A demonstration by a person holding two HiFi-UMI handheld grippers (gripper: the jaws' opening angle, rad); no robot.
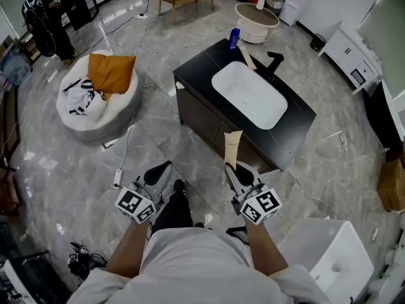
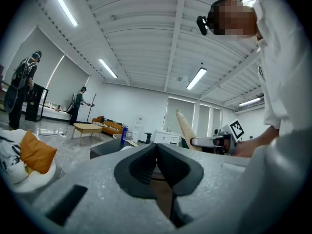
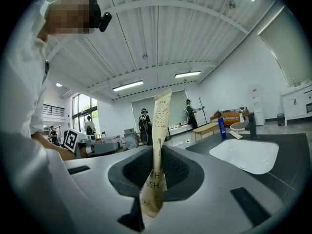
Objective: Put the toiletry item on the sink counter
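Right tongs [image 1: 235,170] are closed most of the way on the bottom end of a cream toothbrush packet [image 1: 232,147]. I go by the scraps of lettering on it, so take the name as likely. The pads pinch the wrapper flat, and nearly all of its length stands up free above them. Left tongs [image 1: 161,168], off to the side of the right pair, are closed on nothing, the pads meeting at the tip.

Ahead of the right tongs, just past the packet's top end, is the black bench [image 1: 196,75] with its white basin [image 1: 248,95]. A dark tap [image 1: 273,62] and a blue bottle [image 1: 234,38] are on the far side of it.

To my eye the packet is very light: a thin paper sleeve, probably with something stiff inside. It is unlikely to break, but the paper is smooth and may creep between the pads. Held so low, the long free end could wag or lean. A hold nearer the middle would steady it, though this one should serve for laying it flat on the bench beside the basin.
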